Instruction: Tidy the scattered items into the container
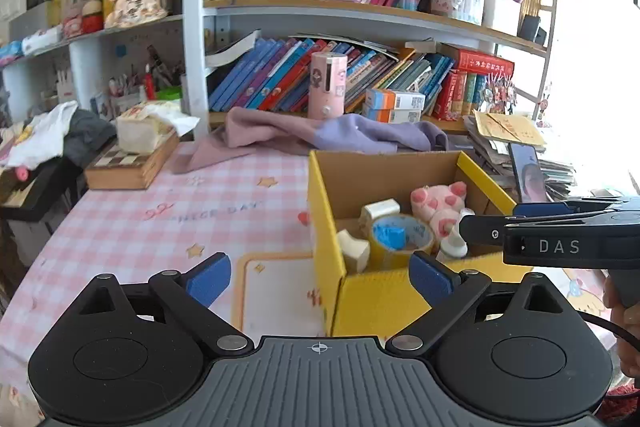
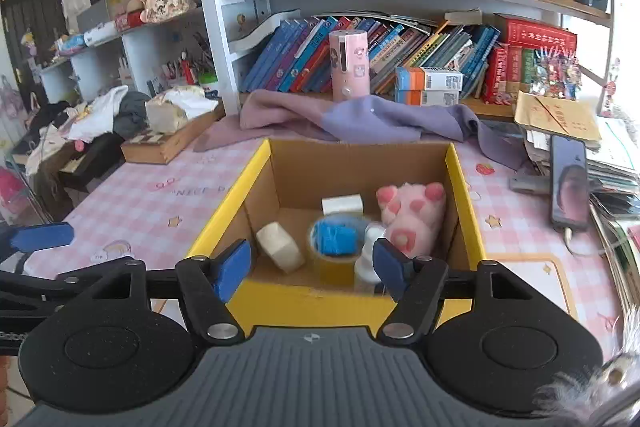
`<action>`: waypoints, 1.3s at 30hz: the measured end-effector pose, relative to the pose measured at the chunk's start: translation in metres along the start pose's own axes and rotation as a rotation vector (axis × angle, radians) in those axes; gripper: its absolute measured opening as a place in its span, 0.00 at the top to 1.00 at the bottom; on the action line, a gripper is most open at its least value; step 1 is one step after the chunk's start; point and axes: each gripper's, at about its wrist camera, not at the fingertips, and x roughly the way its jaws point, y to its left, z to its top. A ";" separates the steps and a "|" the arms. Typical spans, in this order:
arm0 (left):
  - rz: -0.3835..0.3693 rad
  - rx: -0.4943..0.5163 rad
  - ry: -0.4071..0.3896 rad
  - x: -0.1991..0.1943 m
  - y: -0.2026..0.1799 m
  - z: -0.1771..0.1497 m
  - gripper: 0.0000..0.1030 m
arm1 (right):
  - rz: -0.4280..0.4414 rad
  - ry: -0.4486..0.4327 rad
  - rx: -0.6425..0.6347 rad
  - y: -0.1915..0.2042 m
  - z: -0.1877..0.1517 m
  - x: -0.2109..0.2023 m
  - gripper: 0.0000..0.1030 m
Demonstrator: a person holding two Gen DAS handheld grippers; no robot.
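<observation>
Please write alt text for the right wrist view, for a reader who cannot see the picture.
An open, empty right hand-held gripper hangs over a yellow cardboard box on a pink checked tablecloth. Inside lie a pink plush paw, a tape roll, a small white bottle and two white blocks. Crowded bookshelves stand behind.

An open cardboard box with yellow outer walls stands on the table. Inside lie a pink plush paw, a yellow tape roll with a blue block in its hole, two white pieces, and a small white bottle.
</observation>
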 end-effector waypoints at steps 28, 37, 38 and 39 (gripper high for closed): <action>0.027 0.026 0.070 -0.124 0.066 -0.107 0.04 | -0.122 0.009 0.015 0.129 -0.125 -0.118 0.28; 0.026 0.001 0.154 -0.117 0.068 -0.116 0.01 | -0.152 0.057 0.044 0.126 -0.134 -0.119 0.12; 0.033 0.002 0.160 -0.117 0.069 -0.116 0.00 | -0.156 0.065 0.043 0.126 -0.135 -0.118 0.10; 0.036 0.002 0.164 -0.116 0.069 -0.116 0.00 | -0.159 0.070 0.041 0.126 -0.135 -0.117 0.09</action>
